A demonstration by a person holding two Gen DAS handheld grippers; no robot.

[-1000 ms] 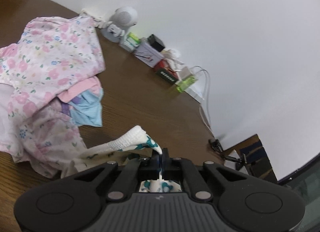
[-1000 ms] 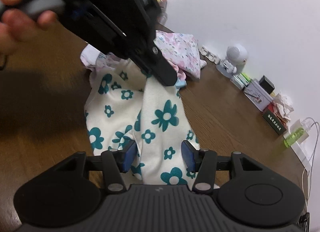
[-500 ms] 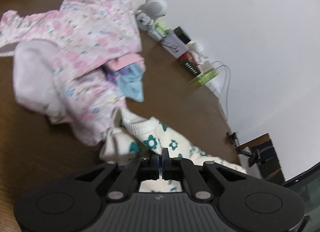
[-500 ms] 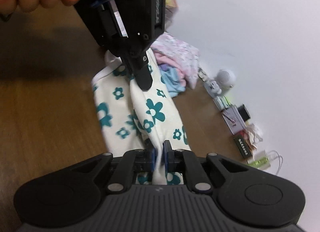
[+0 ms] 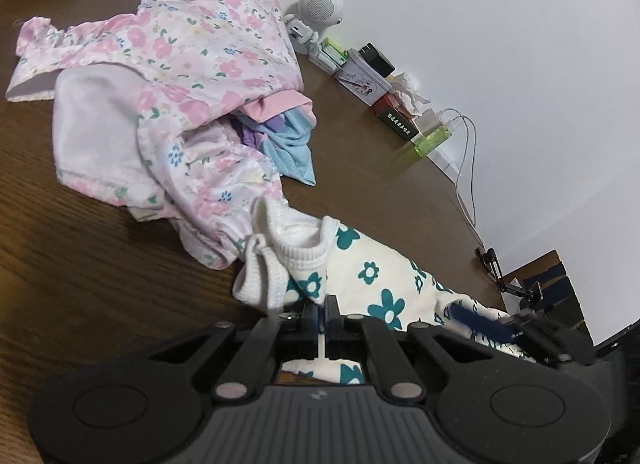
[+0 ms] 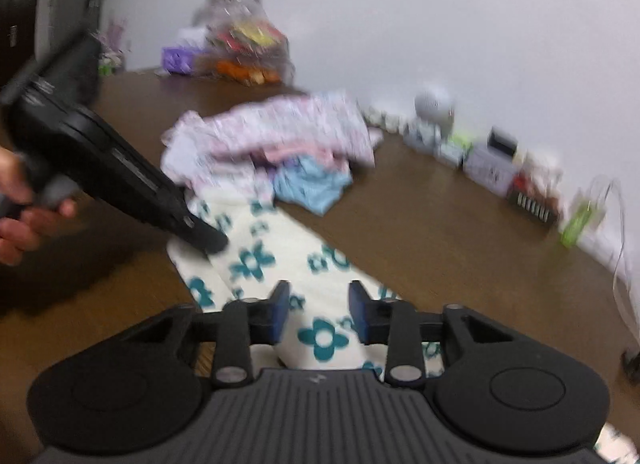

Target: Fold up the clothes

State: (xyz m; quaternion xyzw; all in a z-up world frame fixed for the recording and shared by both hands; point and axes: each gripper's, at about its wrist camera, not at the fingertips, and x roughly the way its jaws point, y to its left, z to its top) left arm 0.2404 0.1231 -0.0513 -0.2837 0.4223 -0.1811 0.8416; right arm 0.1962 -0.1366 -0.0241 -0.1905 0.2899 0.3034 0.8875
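Note:
A white garment with teal flowers (image 5: 372,272) lies stretched along the brown table (image 5: 80,264). My left gripper (image 5: 320,306) is shut on its ribbed-cuff end, low over the tabletop. In the blurred right wrist view the same garment (image 6: 256,260) runs from the left gripper (image 6: 214,242) toward my right gripper (image 6: 319,304). The right gripper's jaws are opening. The cloth lies between and below its blue pads (image 6: 280,310), which do not press on it. A hand (image 6: 24,219) holds the left gripper's handle.
A heap of pink floral clothes (image 5: 180,75) with a light blue piece (image 5: 292,143) lies just beyond the garment. Along the wall stand a small white speaker (image 5: 322,7), boxes (image 5: 360,79), a green bottle (image 5: 432,139) and cables (image 5: 468,167). A snack bag (image 6: 244,47) sits far back.
The left gripper came down and laid the garment along the table. The right gripper shut on the cloth half a second ago, and its jaws have since parted off it.

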